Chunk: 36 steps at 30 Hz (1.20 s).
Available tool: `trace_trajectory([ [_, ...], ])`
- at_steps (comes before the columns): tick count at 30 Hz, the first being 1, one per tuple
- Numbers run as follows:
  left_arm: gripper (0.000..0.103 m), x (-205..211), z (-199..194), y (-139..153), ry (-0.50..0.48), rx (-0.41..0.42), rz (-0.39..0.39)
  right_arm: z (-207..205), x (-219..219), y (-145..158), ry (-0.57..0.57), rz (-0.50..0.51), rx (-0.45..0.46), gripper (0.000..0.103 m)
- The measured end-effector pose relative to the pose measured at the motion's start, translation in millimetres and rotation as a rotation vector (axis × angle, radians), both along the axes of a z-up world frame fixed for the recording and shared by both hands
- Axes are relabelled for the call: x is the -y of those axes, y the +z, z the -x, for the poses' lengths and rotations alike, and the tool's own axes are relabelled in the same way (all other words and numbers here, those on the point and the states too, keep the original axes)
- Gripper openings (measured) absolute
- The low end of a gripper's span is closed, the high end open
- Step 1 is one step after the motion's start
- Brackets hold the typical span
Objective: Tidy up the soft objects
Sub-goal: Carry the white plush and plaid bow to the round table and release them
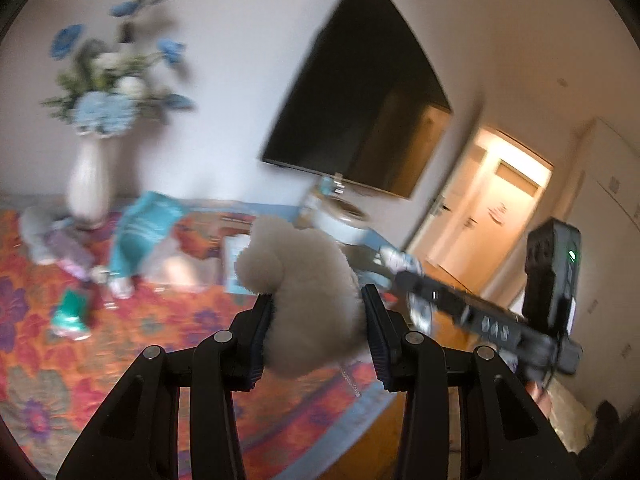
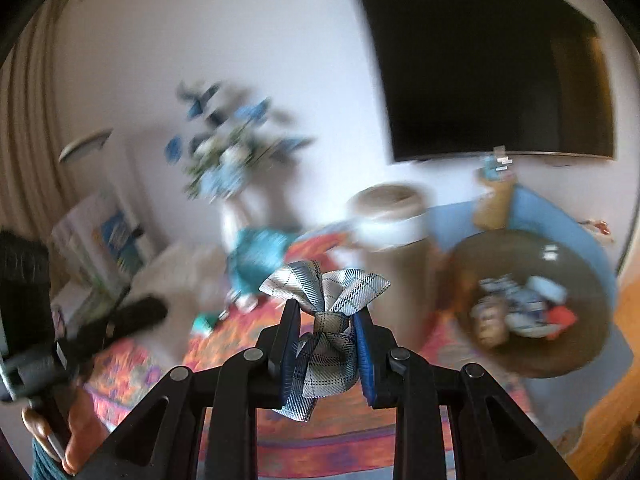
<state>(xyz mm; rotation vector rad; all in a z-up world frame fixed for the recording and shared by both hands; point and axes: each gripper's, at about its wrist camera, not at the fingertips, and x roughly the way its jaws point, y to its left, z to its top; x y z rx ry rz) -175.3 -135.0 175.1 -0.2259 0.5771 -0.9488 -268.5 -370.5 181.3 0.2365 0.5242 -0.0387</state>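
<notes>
My left gripper (image 1: 316, 300) is shut on a fluffy beige pom-pom (image 1: 296, 276), held in the air above the flowered cloth (image 1: 160, 320). My right gripper (image 2: 326, 312) is shut on a grey-blue plaid ribbon bow (image 2: 326, 320), its loops sticking out above and below the pads. To the right in the right wrist view lies a round brown bowl (image 2: 472, 264) with several small soft items in it. The right gripper also shows in the left wrist view as a dark blurred tool (image 1: 480, 312) at the right. Both views are blurred by motion.
A white vase of blue and white flowers (image 1: 90, 176) stands at the back left. A teal packet (image 1: 144, 224), a small green item (image 1: 70, 312) and other bits lie on the cloth. A beige and white cylinder container (image 2: 390, 216) stands near a wall-mounted TV (image 1: 360, 92). A doorway (image 1: 492, 216) opens at the right.
</notes>
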Motion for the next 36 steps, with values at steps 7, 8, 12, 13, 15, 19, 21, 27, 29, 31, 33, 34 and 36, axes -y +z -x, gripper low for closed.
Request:
trace_trajectory([
  [7, 0.039, 80.1, 18.0, 16.6, -0.150, 0.047, -0.040, 31.9, 105.7, 16.9, -0.216, -0.085, 0.052, 0.025],
  [8, 0.039, 94.7, 19.5, 19.5, -0.169, 0.055, -0.044, 33.5, 121.7, 18.0, -0.244, -0.103, 0.052, 0.025],
  [12, 0.039, 167.2, 17.1, 22.0, -0.212, 0.069, -0.095, 30.9, 174.1, 22.7, -0.327, -0.145, 0.055, 0.025],
  [13, 0.039, 186.0, 15.9, 19.5, -0.199, 0.079, -0.126, 26.7, 181.9, 22.4, -0.344, -0.144, 0.051, 0.025],
  [15, 0.039, 215.6, 11.8, 13.1, -0.171, 0.088, -0.177, 11.6, 203.5, 18.5, -0.374, -0.148, 0.014, 0.025],
  [19, 0.039, 269.4, -3.2, -12.0, -0.107, 0.114, -0.293, -20.8, 237.1, 5.3, -0.388, -0.174, -0.069, 0.025],
  [21, 0.039, 288.3, -9.1, -25.0, -0.085, 0.139, -0.339, -38.0, 252.7, -3.6, -0.390, -0.181, -0.110, 0.025],
  [27, 0.076, 307.3, -26.1, -46.3, -0.064, 0.140, -0.383, -86.1, 284.9, -36.1, -0.342, -0.240, -0.226, 0.033],
  [29, 0.084, 305.2, -24.3, -48.4, -0.080, 0.151, -0.367, -90.5, 289.7, -45.3, -0.335, -0.270, -0.247, 0.044],
  [31, 0.084, 301.8, -18.6, -48.3, -0.086, 0.170, -0.355, -87.5, 293.0, -49.4, -0.331, -0.291, -0.232, 0.049],
  [33, 0.084, 300.4, -11.5, -45.7, -0.091, 0.185, -0.353, -79.8, 292.6, -48.9, -0.328, -0.291, -0.209, 0.057],
  [34, 0.084, 301.2, -9.6, -43.9, -0.099, 0.192, -0.348, -76.1, 291.7, -47.5, -0.333, -0.286, -0.203, 0.057],
  [36, 0.084, 298.0, -0.5, -38.5, -0.120, 0.216, -0.339, -70.0, 289.8, -43.6, -0.329, -0.285, -0.197, 0.057],
])
